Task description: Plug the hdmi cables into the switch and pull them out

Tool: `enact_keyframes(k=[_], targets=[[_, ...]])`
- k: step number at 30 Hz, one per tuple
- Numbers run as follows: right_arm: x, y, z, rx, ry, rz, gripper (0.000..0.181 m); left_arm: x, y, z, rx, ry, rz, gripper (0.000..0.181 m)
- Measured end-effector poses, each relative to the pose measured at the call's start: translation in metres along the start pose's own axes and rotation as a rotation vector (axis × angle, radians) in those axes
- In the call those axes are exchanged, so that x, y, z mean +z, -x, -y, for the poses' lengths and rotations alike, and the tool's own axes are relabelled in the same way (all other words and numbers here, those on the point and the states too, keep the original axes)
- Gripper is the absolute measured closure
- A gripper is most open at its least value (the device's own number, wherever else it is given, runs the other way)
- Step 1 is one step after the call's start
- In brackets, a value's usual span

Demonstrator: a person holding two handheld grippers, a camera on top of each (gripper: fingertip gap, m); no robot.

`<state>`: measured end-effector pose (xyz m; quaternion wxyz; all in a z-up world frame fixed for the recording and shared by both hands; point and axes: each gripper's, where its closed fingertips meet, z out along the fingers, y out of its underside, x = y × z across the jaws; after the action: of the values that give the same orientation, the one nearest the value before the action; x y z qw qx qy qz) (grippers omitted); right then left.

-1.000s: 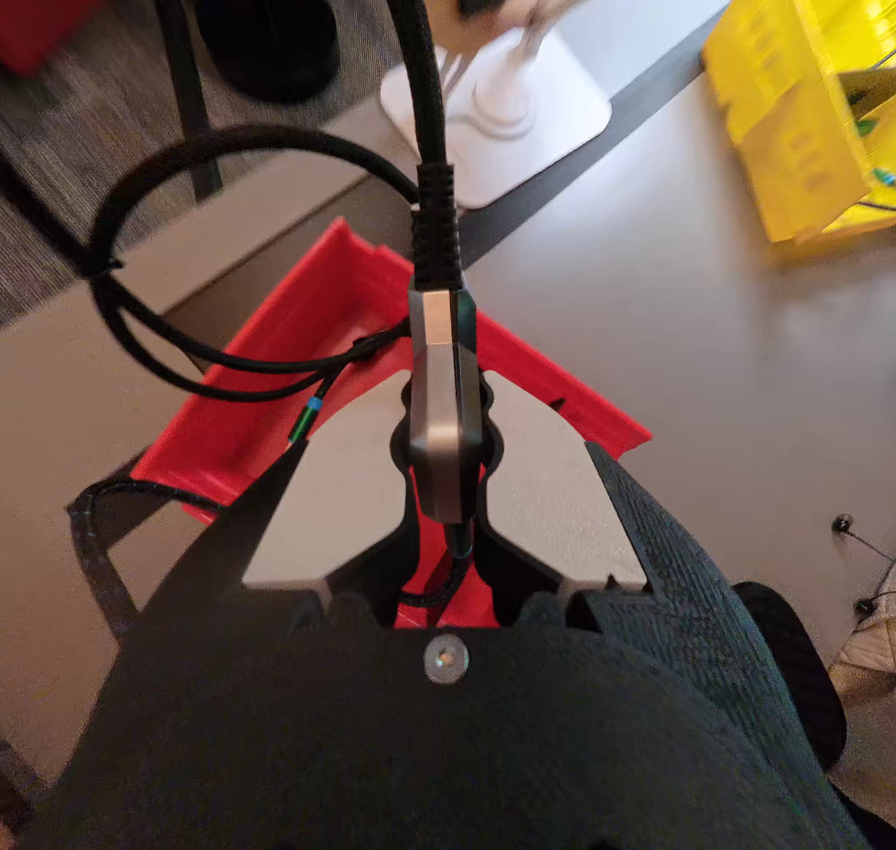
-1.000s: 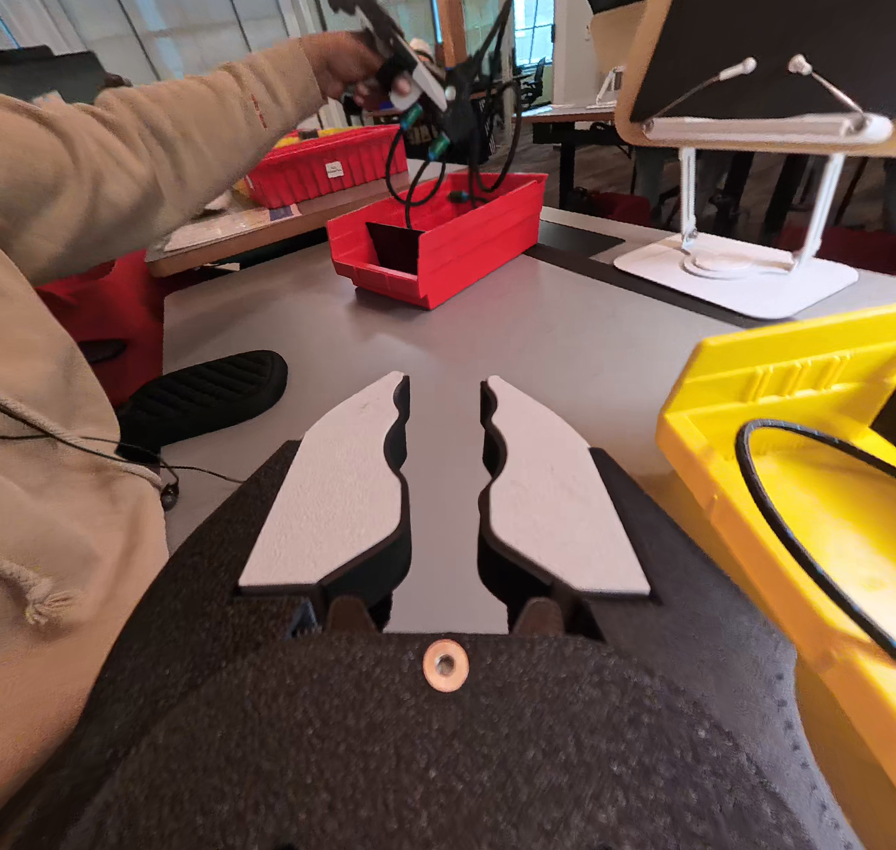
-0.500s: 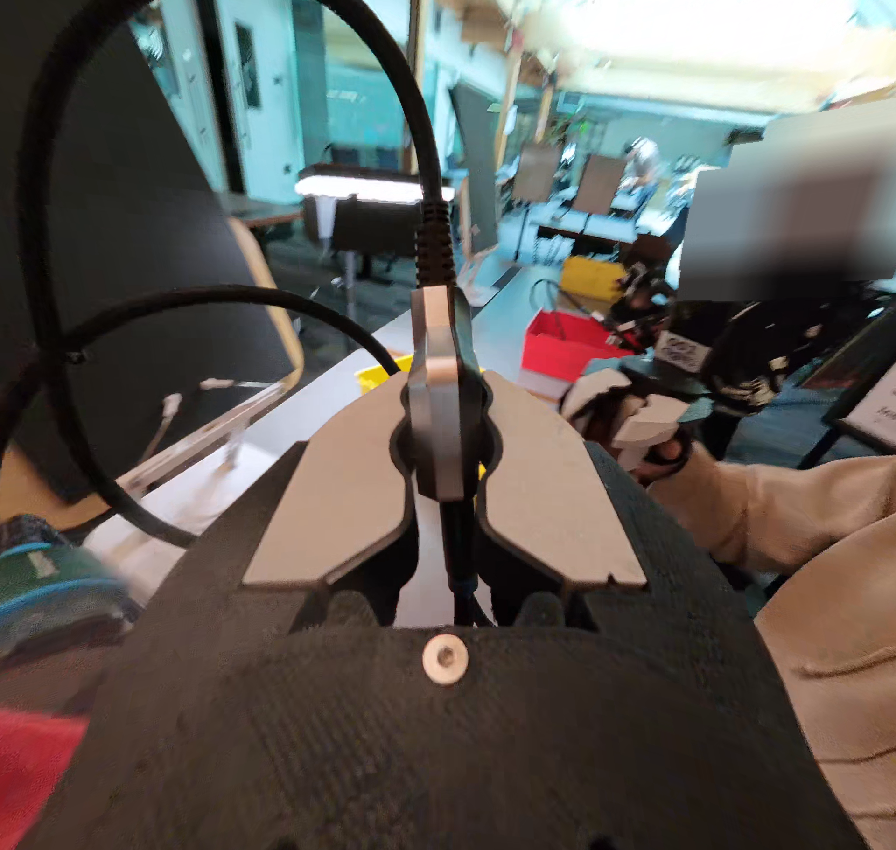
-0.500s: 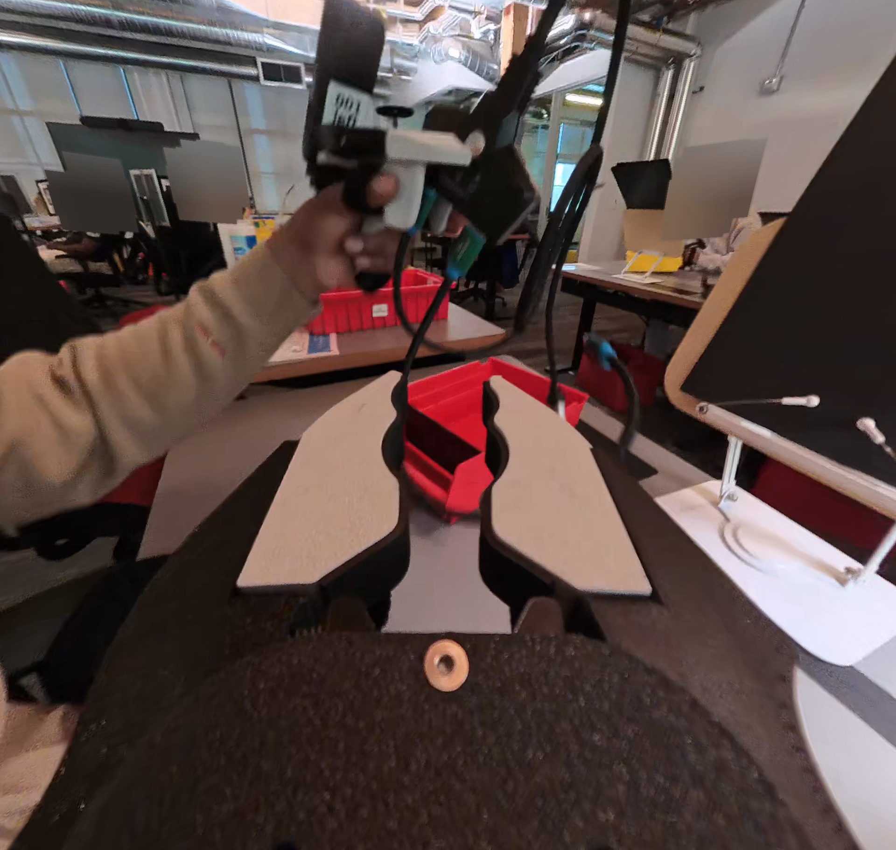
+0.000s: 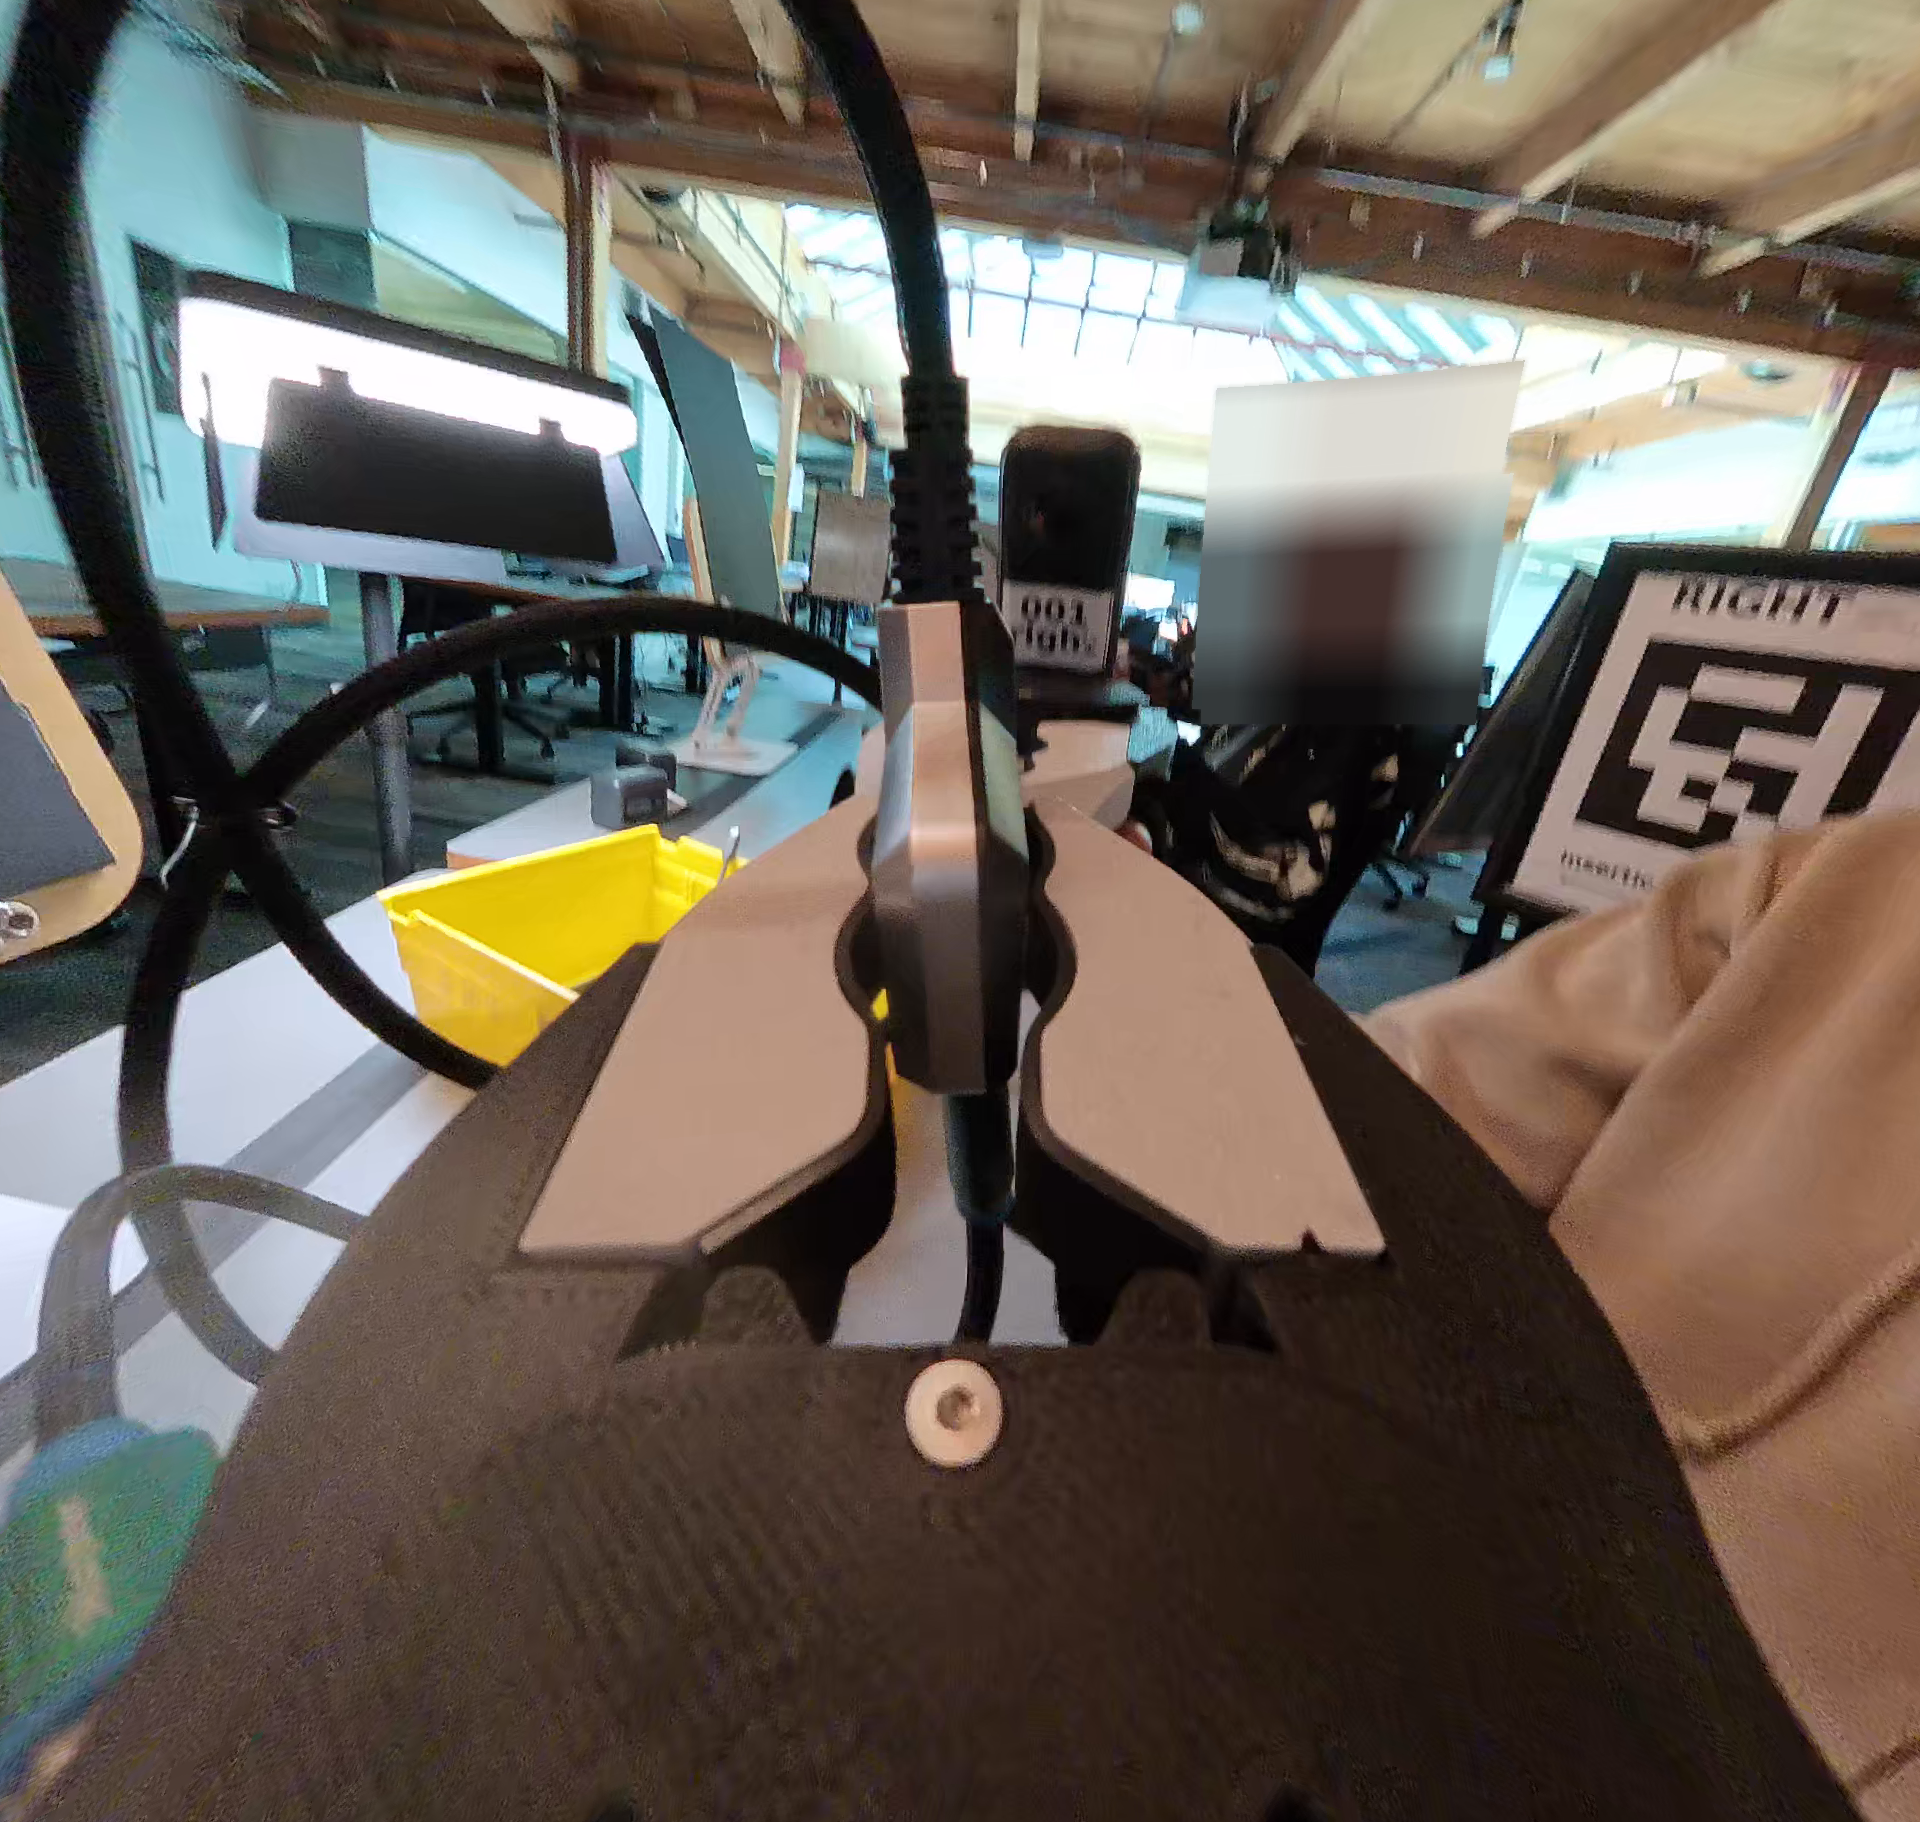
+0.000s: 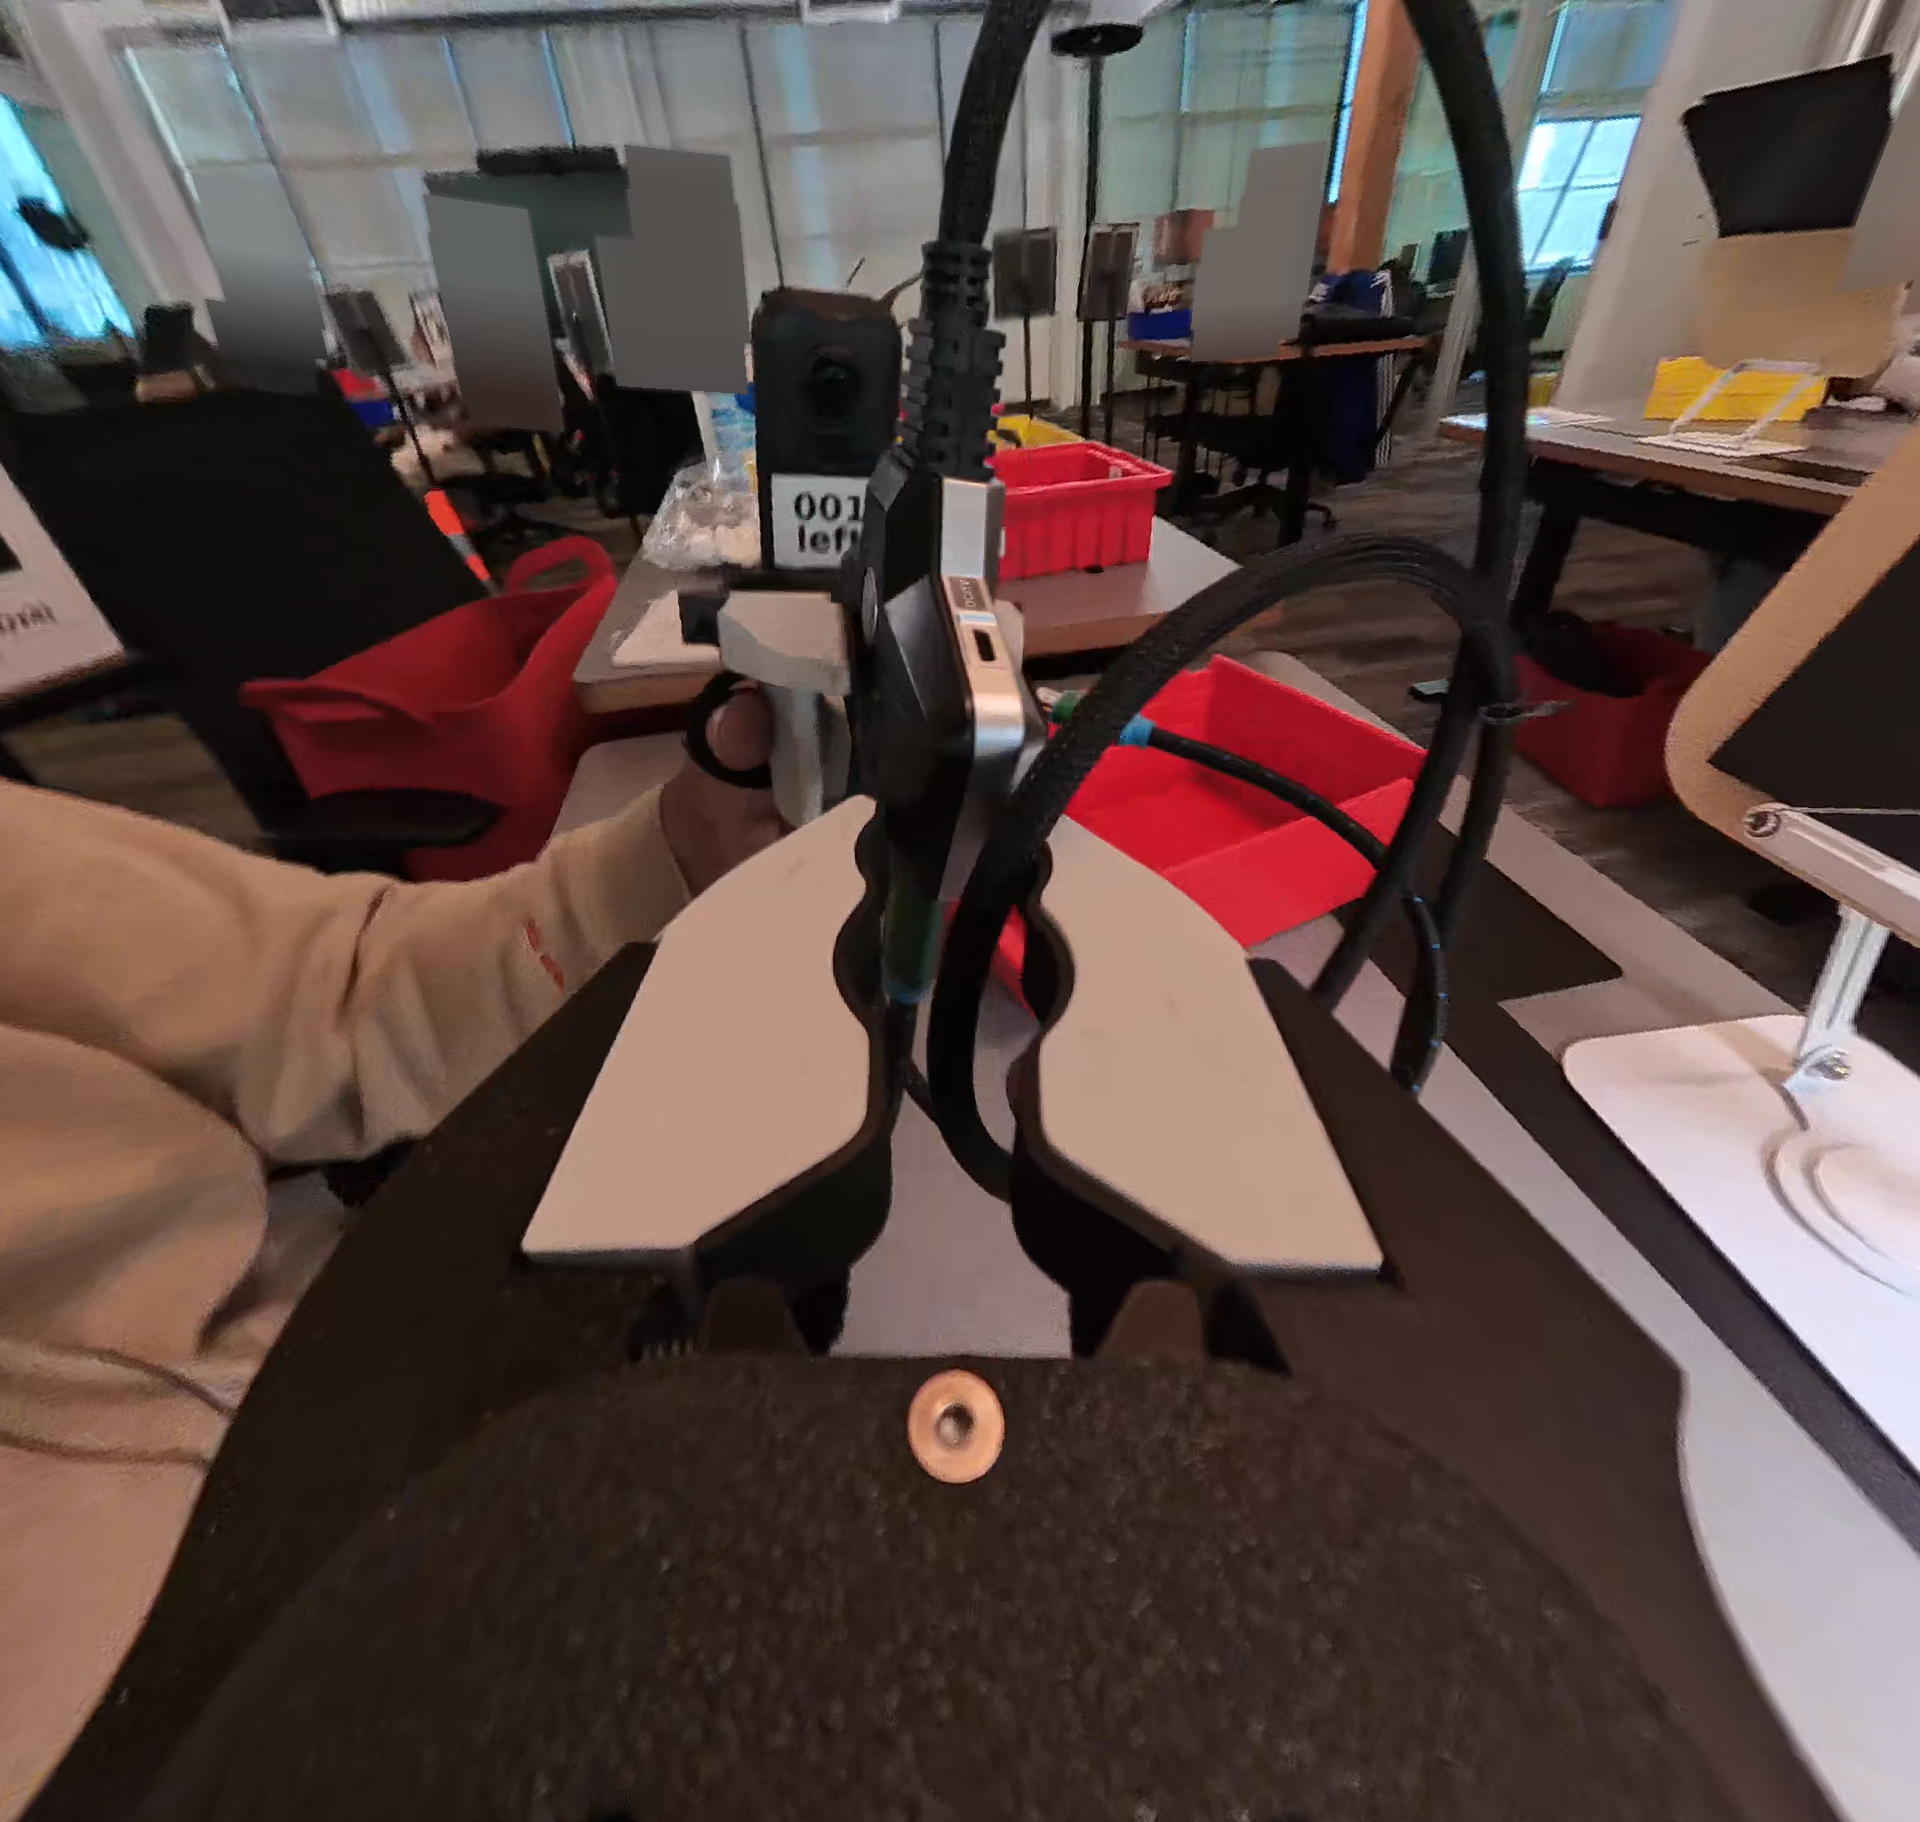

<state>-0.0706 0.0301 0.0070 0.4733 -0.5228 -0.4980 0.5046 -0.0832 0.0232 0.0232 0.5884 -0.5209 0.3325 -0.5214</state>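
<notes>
Left gripper [image 5: 951,899] with clamped switch [image 5: 940,868] now raised off the red bin [image 6: 1236,796], facing right gripper [image 6: 956,925].

Surface: grey table [image 6: 1621,1377] with a dark strip running across it, showing in both wrist views.
Red bin [image 6: 1236,806]: sitting on the table's far part, open side up, a black braided cable [image 6: 1278,796] trailing into it.
Yellow bin [image 5: 520,925]: resting on the table in the left wrist view, near the edge.
White stand base [image 6: 1745,1149]: lying flat on the table at right, its metal legs rising from it.
</notes>
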Motion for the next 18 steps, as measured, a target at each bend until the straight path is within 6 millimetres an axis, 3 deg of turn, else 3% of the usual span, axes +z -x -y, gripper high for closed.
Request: enact_keyframes(k=[4, 7, 9, 12, 15, 18], targets=[[-0.011, 0.005, -0.022, -0.190, 0.188, 0.009, 0.159, -0.003, -0.010, -0.036, -0.017, 0.241, -0.086, 0.156], [-0.024, 0.010, -0.057, -0.402, 0.429, -0.002, 0.160, -0.002, -0.016, -0.082, 0.044, 0.517, -0.099, 0.150], [-0.029, 0.005, -0.078, -0.441, 0.579, -0.036, 0.160, 0.002, -0.011, -0.104, 0.177, 0.631, -0.037, 0.151], [-0.030, 0.006, -0.090, -0.434, 0.637, -0.002, 0.159, 0.007, -0.002, -0.123, 0.249, 0.740, 0.036, 0.156], [-0.030, -0.006, -0.075, -0.456, 0.551, -0.079, 0.158, 0.012, 0.009, -0.114, 0.181, 0.651, 0.085, 0.156], [-0.031, -0.013, -0.014, -0.463, 0.243, -0.244, 0.158, 0.013, 0.022, -0.096, 0.121, 0.491, 0.112, 0.156]])
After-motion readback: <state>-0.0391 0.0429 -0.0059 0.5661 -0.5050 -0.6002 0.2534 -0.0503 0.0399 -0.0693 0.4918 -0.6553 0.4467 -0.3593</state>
